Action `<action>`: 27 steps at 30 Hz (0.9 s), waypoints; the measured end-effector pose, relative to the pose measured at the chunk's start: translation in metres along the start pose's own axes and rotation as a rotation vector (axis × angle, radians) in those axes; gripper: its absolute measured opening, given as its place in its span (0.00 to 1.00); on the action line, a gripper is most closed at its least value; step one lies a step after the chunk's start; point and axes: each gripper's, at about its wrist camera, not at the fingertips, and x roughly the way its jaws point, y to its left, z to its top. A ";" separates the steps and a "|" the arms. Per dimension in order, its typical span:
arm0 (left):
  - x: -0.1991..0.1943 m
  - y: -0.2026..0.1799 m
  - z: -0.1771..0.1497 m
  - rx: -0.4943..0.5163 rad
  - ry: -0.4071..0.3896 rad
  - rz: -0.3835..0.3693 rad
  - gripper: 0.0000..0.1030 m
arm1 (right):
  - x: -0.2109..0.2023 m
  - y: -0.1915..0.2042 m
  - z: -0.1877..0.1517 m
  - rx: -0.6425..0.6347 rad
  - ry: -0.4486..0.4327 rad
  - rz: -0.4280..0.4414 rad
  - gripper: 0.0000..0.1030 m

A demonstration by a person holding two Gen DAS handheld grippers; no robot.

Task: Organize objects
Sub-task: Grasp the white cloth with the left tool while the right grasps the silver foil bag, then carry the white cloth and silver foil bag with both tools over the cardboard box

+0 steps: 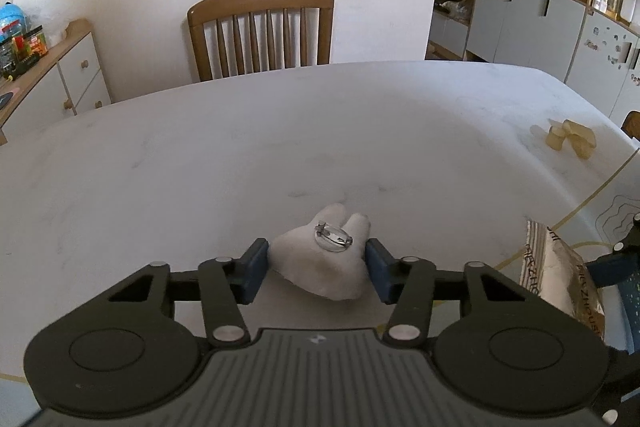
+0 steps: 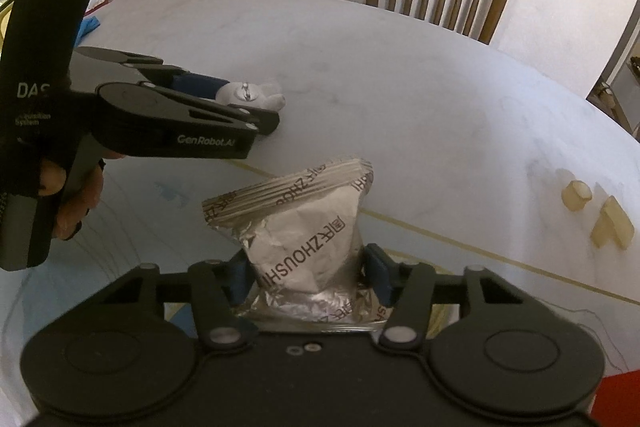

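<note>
White plush brooch [image 1: 328, 259] sits pinched in the left gripper [image 1: 317, 265] just over the table [image 1: 200, 155]; the right gripper [image 2: 306, 267] clamps the foil packet [image 2: 296, 223]. Lower each gently before releasing, keeping them apart
</note>
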 end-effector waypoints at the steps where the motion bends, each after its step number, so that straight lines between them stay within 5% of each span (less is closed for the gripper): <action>1: 0.000 0.000 0.000 0.000 0.002 0.002 0.50 | -0.001 0.000 0.000 0.004 0.000 -0.001 0.50; 27: -0.090 -0.051 0.014 -0.004 0.031 -0.079 0.49 | -0.094 -0.042 -0.007 0.275 -0.067 0.007 0.47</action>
